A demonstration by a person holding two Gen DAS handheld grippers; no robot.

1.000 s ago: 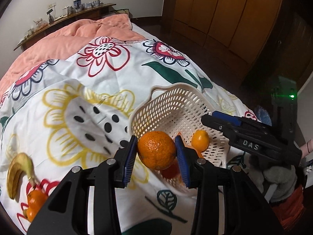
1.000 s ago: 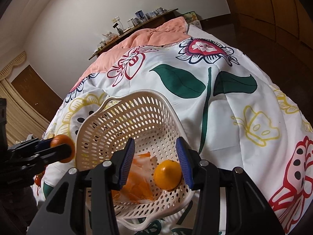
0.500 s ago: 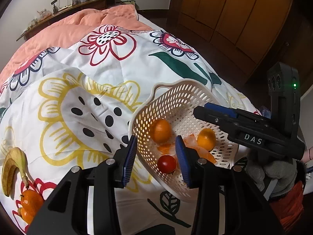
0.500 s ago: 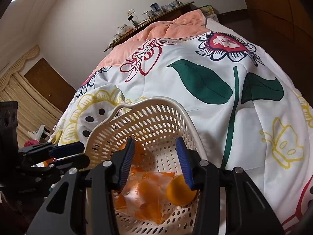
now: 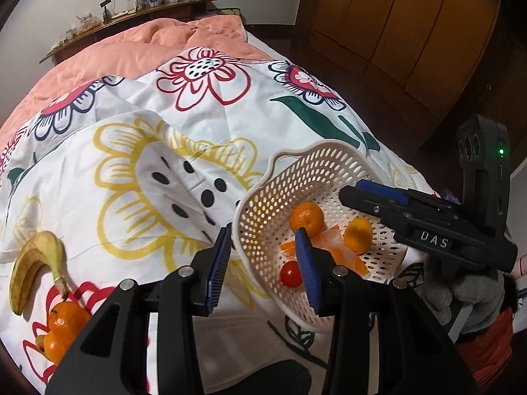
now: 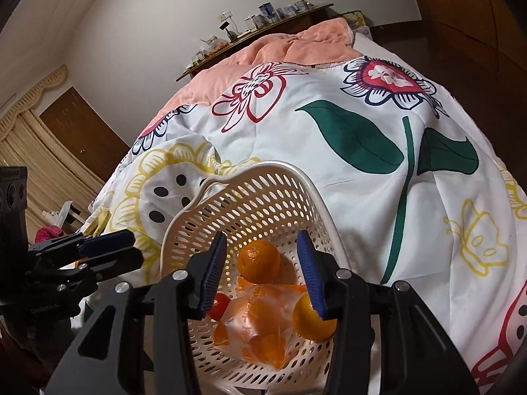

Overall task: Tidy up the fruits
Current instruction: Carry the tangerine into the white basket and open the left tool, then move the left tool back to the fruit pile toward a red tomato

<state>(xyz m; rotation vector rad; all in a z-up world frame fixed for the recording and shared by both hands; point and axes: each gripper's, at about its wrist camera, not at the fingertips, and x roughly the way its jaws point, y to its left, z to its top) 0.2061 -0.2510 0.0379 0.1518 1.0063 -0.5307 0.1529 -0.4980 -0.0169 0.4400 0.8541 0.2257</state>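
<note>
A cream perforated basket (image 5: 263, 197) (image 6: 250, 194) lies on the flowered bedcover. Inside are a big orange (image 5: 306, 218) (image 6: 258, 261), a smaller orange (image 5: 358, 234) (image 6: 309, 321), a red tomato (image 5: 290, 273) (image 6: 220, 305) and a clear bag of orange pieces (image 5: 332, 250) (image 6: 260, 322). My left gripper (image 5: 263, 266) is open and empty at the basket's near rim. My right gripper (image 6: 263, 270) is open and empty over the basket; it also shows in the left wrist view (image 5: 372, 194). A banana (image 5: 31, 263) and oranges (image 5: 62, 329) lie at lower left.
The bedcover (image 5: 164, 164) spreads over the bed, with a pink blanket (image 5: 131, 52) behind. A shelf with small items (image 5: 131, 3) runs along the wall. A wooden wardrobe (image 5: 411, 33) stands at the right. A door and curtains (image 6: 49, 151) show at the left.
My left gripper let go of the big orange, which dropped into the basket. The left gripper then drew back. The right gripper moved over the basket.
</note>
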